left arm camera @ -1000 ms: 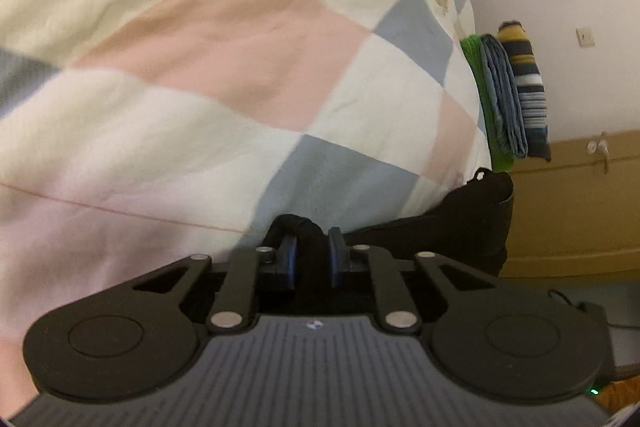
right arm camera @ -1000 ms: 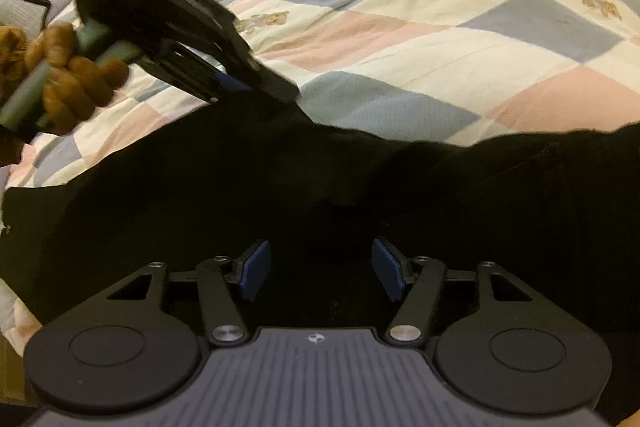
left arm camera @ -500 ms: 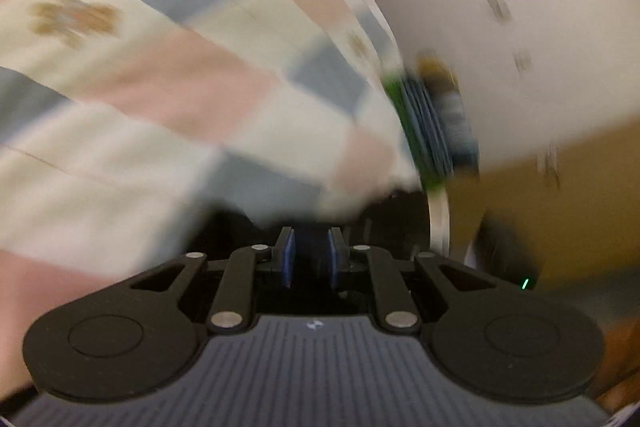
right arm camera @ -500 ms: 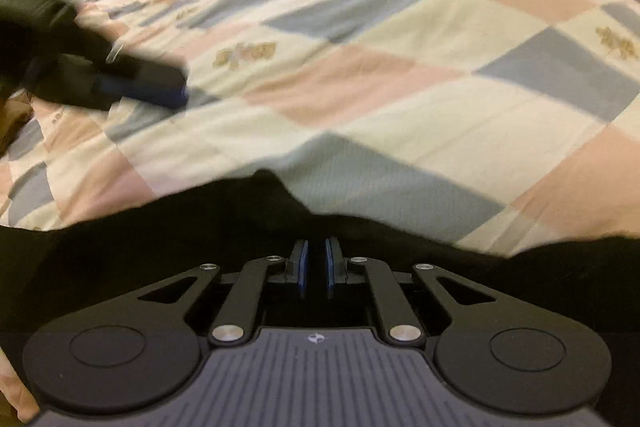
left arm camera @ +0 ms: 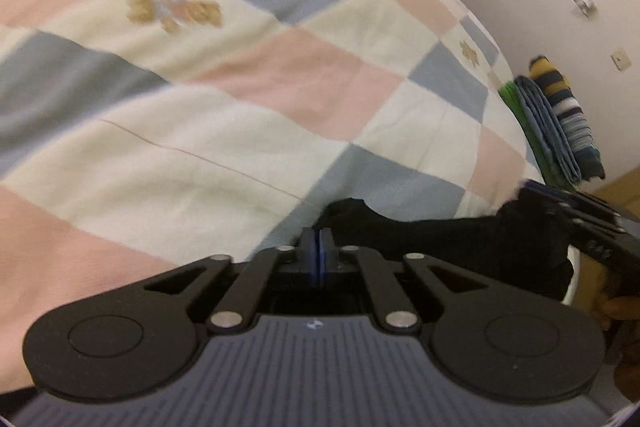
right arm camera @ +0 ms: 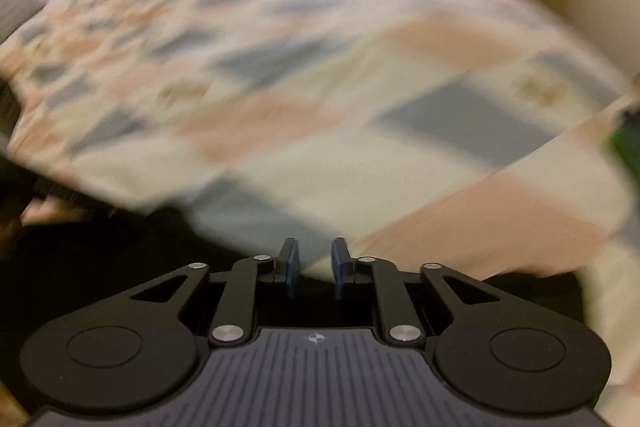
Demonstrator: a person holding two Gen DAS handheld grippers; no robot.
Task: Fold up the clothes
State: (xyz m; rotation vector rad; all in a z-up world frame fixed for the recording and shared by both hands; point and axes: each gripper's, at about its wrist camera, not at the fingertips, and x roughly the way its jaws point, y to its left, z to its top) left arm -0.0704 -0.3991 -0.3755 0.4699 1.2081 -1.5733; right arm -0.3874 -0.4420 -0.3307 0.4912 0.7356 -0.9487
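Bed quilt (left arm camera: 248,131): patchwork of cream, pink and grey-blue squares with small bear motifs; fills most of both your views. The right wrist view is badly smeared.
Black garment (left arm camera: 440,231): dark, matte, no print or seam readable. It lies along the near edge of the quilt, with one bunched fold rising just ahead of your left fingertips and the rest running right toward your other tool. In the right wrist view the same black cloth (right arm camera: 100,259) spreads across the lower left and reappears low right.
Folded stack (left arm camera: 556,131): green, blue and striped pieces at the far right edge of the quilt, by the wall.
Left gripper (left arm camera: 319,247): blue pads pressed together. The black fold sits directly beyond the tips; you cannot tell whether any cloth is caught between them.
Right gripper (right arm camera: 313,259): jaws slightly apart, having just been opening again. Quilt shows through the gap, no cloth between the pads.
Right hand (left arm camera: 618,311): partly visible at the frame edge, holding the other tool.
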